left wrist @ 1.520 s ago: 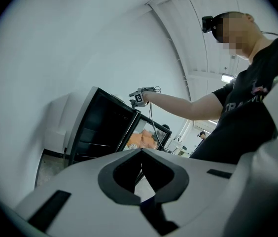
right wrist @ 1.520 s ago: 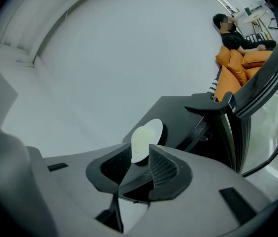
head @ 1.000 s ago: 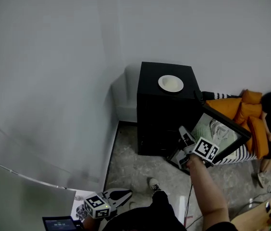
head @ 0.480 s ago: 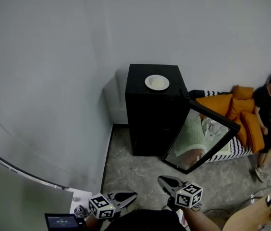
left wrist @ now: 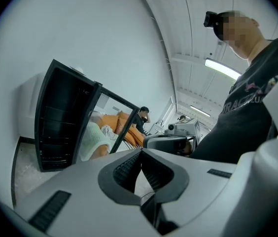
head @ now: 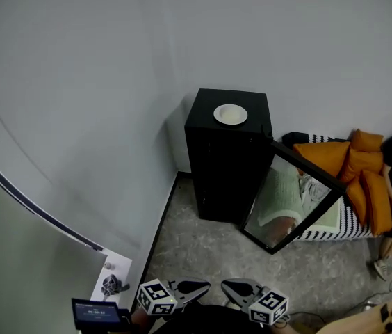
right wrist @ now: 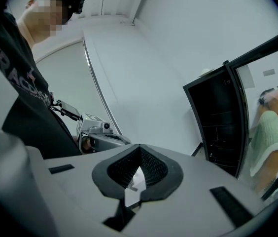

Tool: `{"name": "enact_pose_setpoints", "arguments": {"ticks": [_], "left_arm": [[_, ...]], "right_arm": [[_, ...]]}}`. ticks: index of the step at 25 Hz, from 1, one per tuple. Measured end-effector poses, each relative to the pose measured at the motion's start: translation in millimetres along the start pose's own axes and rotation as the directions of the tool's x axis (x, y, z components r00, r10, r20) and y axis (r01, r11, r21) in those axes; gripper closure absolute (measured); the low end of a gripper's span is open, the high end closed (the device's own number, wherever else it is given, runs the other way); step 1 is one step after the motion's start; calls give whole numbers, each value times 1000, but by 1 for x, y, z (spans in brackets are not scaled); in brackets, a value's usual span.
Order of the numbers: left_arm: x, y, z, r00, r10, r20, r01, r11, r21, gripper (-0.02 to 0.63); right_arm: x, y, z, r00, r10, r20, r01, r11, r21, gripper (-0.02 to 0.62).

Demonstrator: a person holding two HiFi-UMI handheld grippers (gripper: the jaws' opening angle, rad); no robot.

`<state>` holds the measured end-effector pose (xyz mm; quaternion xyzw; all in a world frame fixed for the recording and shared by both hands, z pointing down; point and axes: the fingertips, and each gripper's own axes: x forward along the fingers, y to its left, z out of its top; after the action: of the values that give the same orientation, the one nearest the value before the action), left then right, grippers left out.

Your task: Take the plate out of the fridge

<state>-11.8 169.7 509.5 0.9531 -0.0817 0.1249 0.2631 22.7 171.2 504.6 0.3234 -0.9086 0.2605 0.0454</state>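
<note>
**Head view.** The black fridge (head: 227, 158) stands against the wall with its door (head: 290, 197) swung wide; the door's face is mirror-like. The plate (head: 230, 114) is not inside. It lies flat on the fridge's top, near the middle, with nothing else beside it. My left gripper (head: 194, 286) and right gripper (head: 234, 287) sit low at the frame's bottom edge, tips turned towards each other and well apart from the fridge. A person sits among orange cushions (head: 352, 169) to the right.

**Left gripper view.** The jaws are together, their ribbed pads meeting at the tip with nothing caught between them. The fridge (left wrist: 60, 117) shows beyond, its dark shelves visible. I cannot make out any item on them.

**Right gripper view.** Here too the jaws are pressed together and empty. The fridge (right wrist: 220, 122) stands to the right, seen from its open side.

**Handling note.** I judge the plate to be glazed ceramic: stiff, moderately heavy for its size, slick under rubber pads, and liable to chip or break if dropped. Its shallow raised rim is the only purchase. I would take the rim at the edge nearest me, one pad above and one below, and keep the plate level while lifting so that it does not pivot out of the grip.
</note>
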Motion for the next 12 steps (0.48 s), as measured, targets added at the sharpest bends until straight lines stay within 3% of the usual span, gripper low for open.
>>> {"name": "enact_pose_setpoints", "arguments": {"ticks": [7, 12], "left_arm": [[25, -51, -36, 998, 65, 10, -64, 995, -76, 601], [28, -57, -43, 995, 100, 24, -98, 993, -62, 601]], "right_arm": [[-43, 15, -29, 993, 102, -55, -101, 994, 32, 589], [-50, 16, -39, 990, 129, -53, -128, 992, 19, 589]]}}
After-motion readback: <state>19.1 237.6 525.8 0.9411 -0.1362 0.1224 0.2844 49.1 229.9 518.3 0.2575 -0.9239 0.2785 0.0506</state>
